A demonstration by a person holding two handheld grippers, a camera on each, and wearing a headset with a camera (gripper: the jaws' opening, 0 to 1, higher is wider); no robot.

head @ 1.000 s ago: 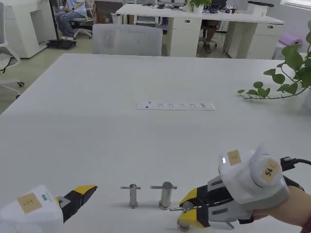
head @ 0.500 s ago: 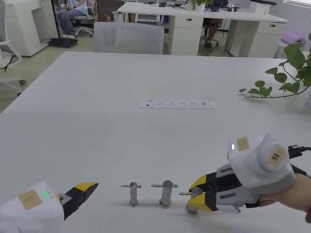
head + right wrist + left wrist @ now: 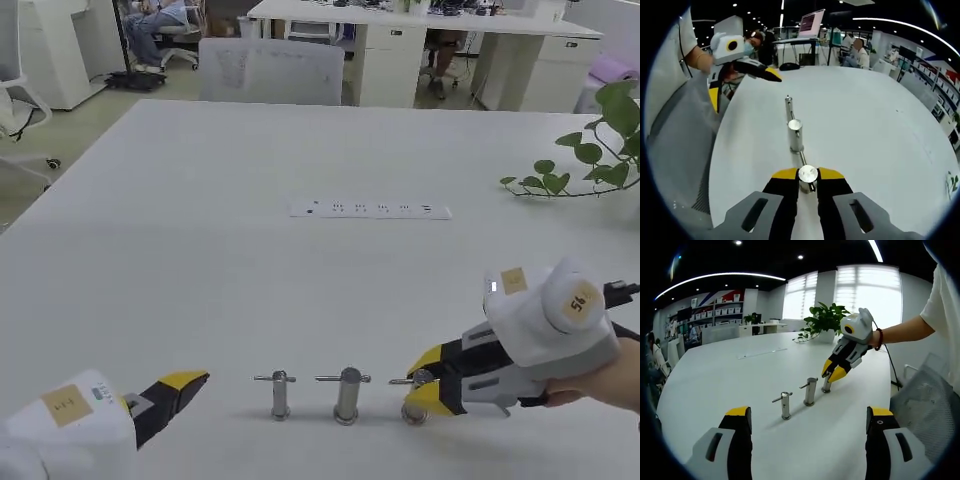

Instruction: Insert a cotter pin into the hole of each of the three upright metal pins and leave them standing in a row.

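Three short metal pins stand in a row near the table's front edge: the left pin (image 3: 279, 394), the middle pin (image 3: 347, 396) and the right pin (image 3: 417, 398). Each has a thin cotter pin crossing its top. My right gripper (image 3: 421, 386) is shut on the right pin (image 3: 808, 174), coming in from the right, with its yellow tips on both sides of the head. Beyond it, the middle pin (image 3: 796, 134) and the far pin (image 3: 789, 106) line up. My left gripper (image 3: 186, 389) hovers left of the row, open and holding nothing; its jaws stand wide apart in the left gripper view (image 3: 810, 412).
A white power strip (image 3: 370, 210) lies mid-table. A potted plant (image 3: 585, 150) trails over the right edge. A grey chair (image 3: 272, 70) stands at the far side, with desks and seated people behind it.
My right gripper has carried the right pin away from me and to the right, bringing it level with the other two. The left gripper has stayed in place.
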